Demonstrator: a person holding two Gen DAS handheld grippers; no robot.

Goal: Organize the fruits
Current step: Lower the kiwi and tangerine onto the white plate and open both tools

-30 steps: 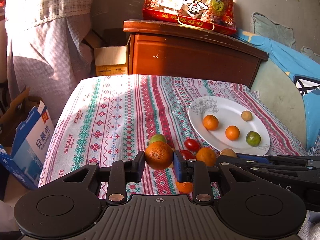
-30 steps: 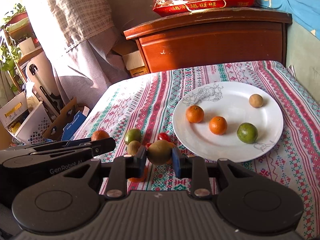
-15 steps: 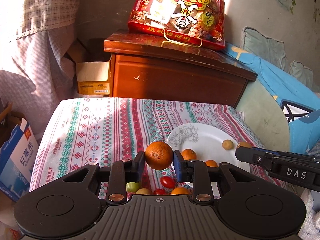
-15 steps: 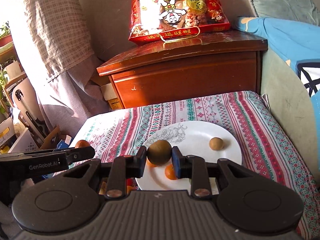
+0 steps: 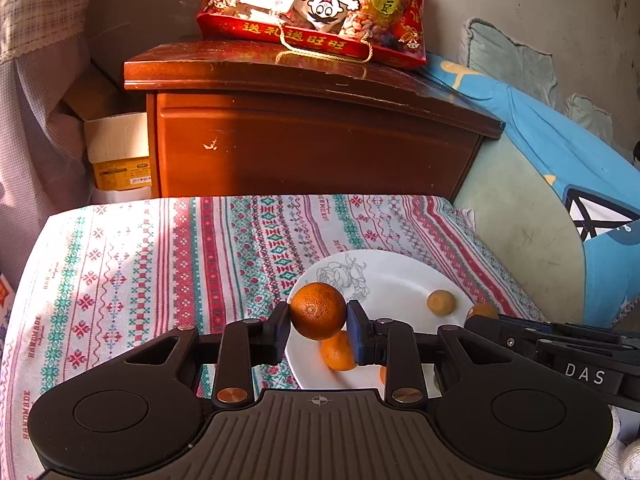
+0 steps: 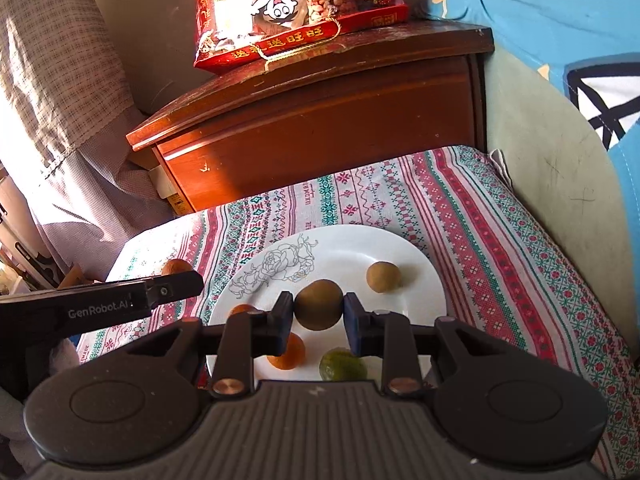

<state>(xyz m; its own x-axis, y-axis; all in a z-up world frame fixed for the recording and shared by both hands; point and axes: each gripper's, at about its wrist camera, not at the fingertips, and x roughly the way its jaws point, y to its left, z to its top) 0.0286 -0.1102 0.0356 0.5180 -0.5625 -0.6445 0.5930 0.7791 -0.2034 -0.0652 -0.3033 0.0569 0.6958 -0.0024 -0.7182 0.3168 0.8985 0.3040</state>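
Two grippers, each clamped on one fruit above a white plate (image 6: 432,280). Left gripper (image 5: 318,312): jaws closed on an orange (image 5: 317,310), held over the plate's near-left rim. Right gripper (image 6: 319,311): jaws closed on a brown-green fruit (image 6: 319,309), held over the plate's middle. On the plate, nearest the right camera, lie a small orange (image 6: 289,354) and a green citrus (image 6: 342,364), both partly hidden by the fingers; a second small orange (image 6: 239,310) shows just left of the left finger. Farther back on the plate rests a tan fruit (image 6: 383,277), apart from the others. A line-drawn rose marks the plate's far-left part. The plate sits on a striped embroidered cloth (image 6: 480,216) that covers the table. In the right view the left gripper enters from the left, its orange just visible beyond the tip. Behind the table stands a wooden cabinet (image 5: 312,148), with a red snack bag (image 5: 316,4) on top. Blue bedding (image 5: 560,152) lies at the right.
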